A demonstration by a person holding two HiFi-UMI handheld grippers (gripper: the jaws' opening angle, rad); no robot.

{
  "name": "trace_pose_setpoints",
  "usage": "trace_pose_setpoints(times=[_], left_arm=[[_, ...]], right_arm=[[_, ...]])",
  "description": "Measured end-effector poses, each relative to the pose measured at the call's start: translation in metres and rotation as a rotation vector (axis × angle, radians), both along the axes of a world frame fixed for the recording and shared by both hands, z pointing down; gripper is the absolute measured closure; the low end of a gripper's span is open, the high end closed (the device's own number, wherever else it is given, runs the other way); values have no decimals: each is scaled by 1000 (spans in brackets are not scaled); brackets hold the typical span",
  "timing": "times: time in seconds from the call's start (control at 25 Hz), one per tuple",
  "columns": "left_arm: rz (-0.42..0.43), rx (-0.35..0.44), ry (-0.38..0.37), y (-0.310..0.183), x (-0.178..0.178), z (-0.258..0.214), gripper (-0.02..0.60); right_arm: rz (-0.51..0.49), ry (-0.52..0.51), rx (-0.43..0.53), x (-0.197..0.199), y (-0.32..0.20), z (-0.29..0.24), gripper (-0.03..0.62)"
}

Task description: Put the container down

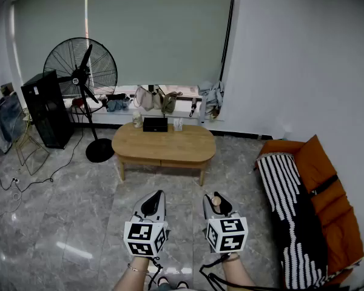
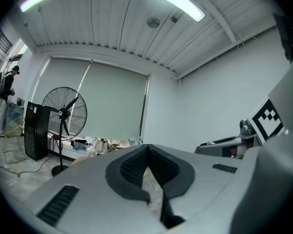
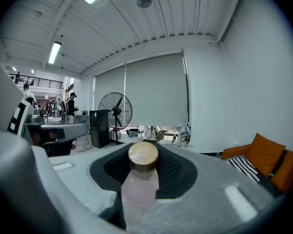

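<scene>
My right gripper [image 1: 216,199] is shut on the container [image 1: 216,202], a pale pink translucent jar with a round wooden lid. In the right gripper view the container [image 3: 141,165] stands upright between the black pads, lid uppermost, with my right gripper [image 3: 143,149] pointing toward the far window. My left gripper [image 1: 157,194] is beside it on the left, shut, with nothing in it; in its own view the left gripper [image 2: 146,149] has its tips meeting. Both are held above the grey floor, well short of the oval wooden coffee table [image 1: 188,147].
On the table stand a black box [image 1: 155,124], a small bottle [image 1: 137,120] and a small holder [image 1: 178,124]. A standing fan [image 1: 80,71] and a black cabinet [image 1: 47,109] are at the left. An orange sofa with a striped cover [image 1: 291,205] lines the right wall.
</scene>
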State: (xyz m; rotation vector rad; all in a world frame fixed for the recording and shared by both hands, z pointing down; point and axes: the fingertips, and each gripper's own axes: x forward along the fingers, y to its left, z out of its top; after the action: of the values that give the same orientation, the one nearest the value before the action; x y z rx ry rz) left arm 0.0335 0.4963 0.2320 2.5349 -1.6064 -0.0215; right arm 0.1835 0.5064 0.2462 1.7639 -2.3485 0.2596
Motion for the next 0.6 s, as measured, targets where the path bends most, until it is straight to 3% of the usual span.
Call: trace_pose_setpoints(times=[0.2,0.6], left_arm=[[-33,-5,-8,-6,-18,1,588],[-22,-44,-32,-12,-45,15,588]], right_arm=[[-9,7,-1,-14,-2,1,464],[-3,-46,-27,-41,-6,12,464]])
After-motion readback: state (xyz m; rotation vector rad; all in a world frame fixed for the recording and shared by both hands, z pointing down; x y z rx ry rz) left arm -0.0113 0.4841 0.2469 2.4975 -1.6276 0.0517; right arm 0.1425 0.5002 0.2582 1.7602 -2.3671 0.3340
